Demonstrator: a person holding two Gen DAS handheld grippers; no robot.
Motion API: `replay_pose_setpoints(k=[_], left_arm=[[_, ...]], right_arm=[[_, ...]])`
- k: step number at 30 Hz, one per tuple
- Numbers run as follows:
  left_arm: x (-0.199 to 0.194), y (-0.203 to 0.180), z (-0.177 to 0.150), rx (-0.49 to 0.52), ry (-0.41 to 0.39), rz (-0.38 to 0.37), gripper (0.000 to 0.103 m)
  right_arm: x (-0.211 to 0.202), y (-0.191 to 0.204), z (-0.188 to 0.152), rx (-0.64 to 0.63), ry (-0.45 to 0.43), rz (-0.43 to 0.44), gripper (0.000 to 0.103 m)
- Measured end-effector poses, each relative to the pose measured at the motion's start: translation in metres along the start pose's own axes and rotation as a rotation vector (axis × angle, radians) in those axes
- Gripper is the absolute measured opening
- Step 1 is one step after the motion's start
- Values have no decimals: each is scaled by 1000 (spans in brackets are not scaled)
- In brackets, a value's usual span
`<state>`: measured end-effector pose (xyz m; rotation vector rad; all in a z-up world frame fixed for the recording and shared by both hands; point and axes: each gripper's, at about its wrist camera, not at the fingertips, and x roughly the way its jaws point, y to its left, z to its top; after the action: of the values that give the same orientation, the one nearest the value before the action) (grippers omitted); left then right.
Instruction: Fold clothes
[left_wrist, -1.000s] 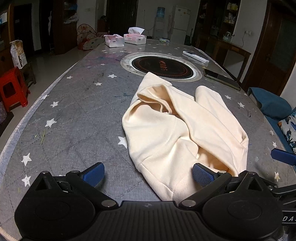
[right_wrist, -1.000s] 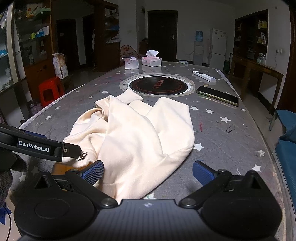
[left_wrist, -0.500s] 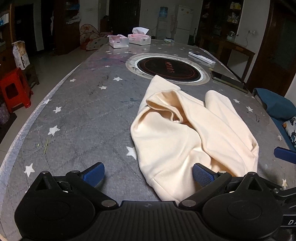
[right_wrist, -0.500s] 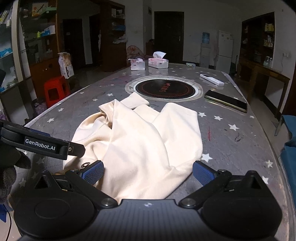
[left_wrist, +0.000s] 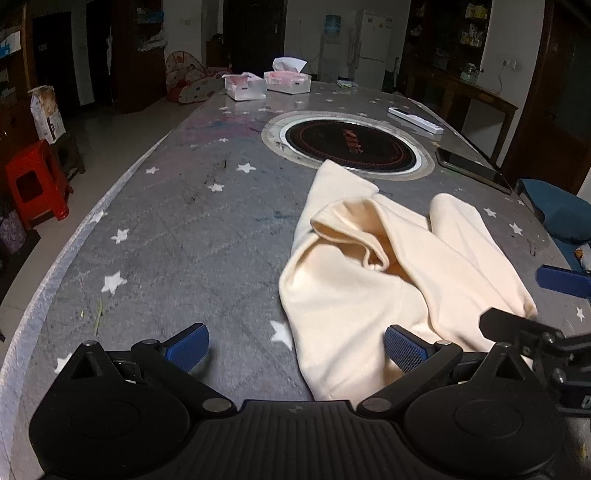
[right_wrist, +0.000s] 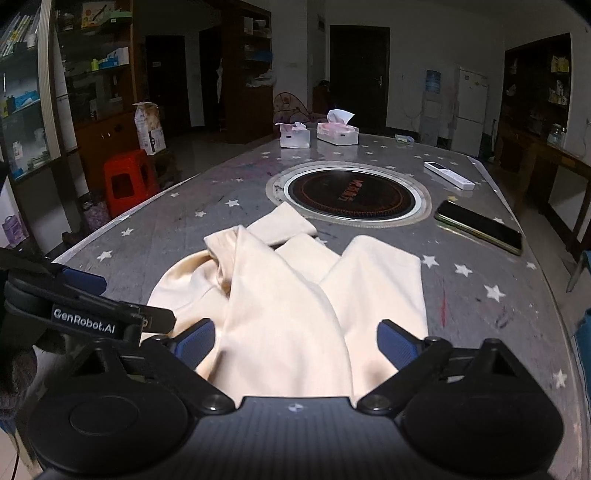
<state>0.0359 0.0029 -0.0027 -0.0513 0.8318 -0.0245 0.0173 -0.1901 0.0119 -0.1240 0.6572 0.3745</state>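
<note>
Right claw tilted down, closing over cream garment.

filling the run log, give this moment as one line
garment: crumpled on table | left gripper: open, empty | right gripper: jaws closing over garment, no grip

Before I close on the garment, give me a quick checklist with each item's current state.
1. Garment on the table, not hanging off: cannot tell, its near edge is hidden behind the grippers.
2. Garment flat: not ok, crumpled, with a raised fold on top.
3. Right gripper over cloth: ok, the garment lies between its fingers, which are closing, pads not yet pressing.
4. Left gripper on cloth: not ok, open, only its right finger is over the garment.
5. Phone and remote clear of the cloth: ok.
6. Grippers apart from each other: ok, close but not touching.
</note>
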Motion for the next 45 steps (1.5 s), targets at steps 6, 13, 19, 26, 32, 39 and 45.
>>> replay_pose_setpoints(k=[6,13,19,26,32,39,45], left_arm=[[8,4,9,5,-10,26,103],[17,11,16,5,-5,52,103],[23,17,24,9,-8,78,103],[32,19,27,13,3,96,103],[33,15,33,28,-8,86,103],[40,6,42,57,-17,77,103],[53,-4,48,98,-16,59,102]], right_arm=[[25,-3,15,0,25,52,80],[65,-4,33,-6,56,93,65],[88,-7,39,-6,82,120,47],[90,-13,39,-2,86,124,14],[62,-29,35,35,23,81,8],[8,-63,23,106,-54,-35,7],[-41,-95,-6,203,-96,-157,7]])
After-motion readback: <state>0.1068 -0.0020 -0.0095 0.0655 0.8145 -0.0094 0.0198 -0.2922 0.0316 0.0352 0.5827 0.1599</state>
